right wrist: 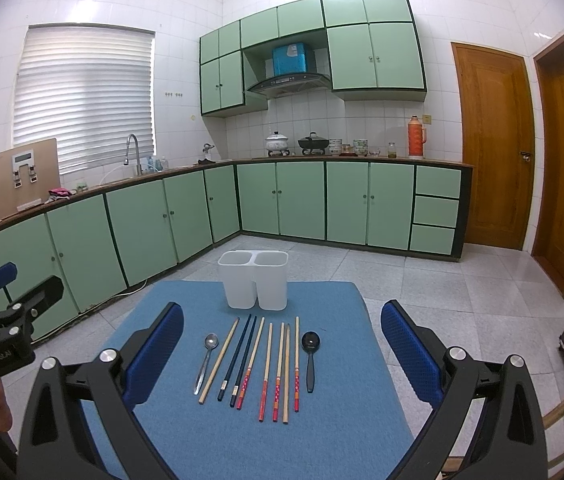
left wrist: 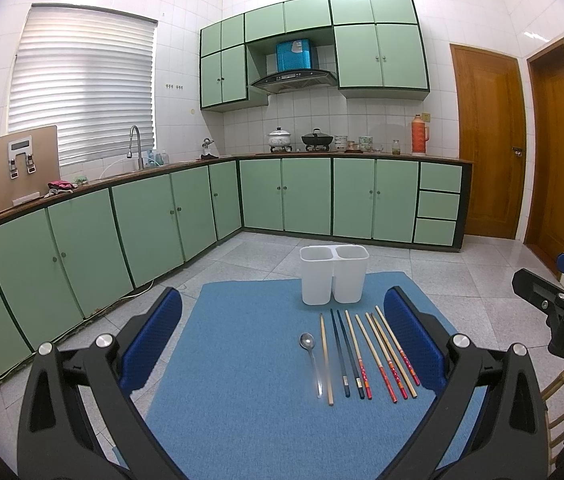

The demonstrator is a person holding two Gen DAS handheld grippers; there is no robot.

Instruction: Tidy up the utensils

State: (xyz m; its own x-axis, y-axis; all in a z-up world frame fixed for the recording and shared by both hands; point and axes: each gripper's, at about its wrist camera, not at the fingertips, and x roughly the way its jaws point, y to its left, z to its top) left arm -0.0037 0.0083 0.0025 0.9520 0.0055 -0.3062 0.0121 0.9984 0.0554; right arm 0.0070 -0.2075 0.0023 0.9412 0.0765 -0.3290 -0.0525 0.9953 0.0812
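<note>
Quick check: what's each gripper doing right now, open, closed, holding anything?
Left gripper: open, holding nothing, above the blue mat.
Right gripper: open, holding nothing.

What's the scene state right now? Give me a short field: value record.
surface: blue mat
holder: white two-compartment holder at the mat's far edge, upright, both compartments empty
utensils: metal spoon, row of chopsticks, black spoon, all flat on the mat in front of the holder
left gripper: open, holding nothing
right gripper: open, holding nothing
progress: nothing in the holder yet
</note>
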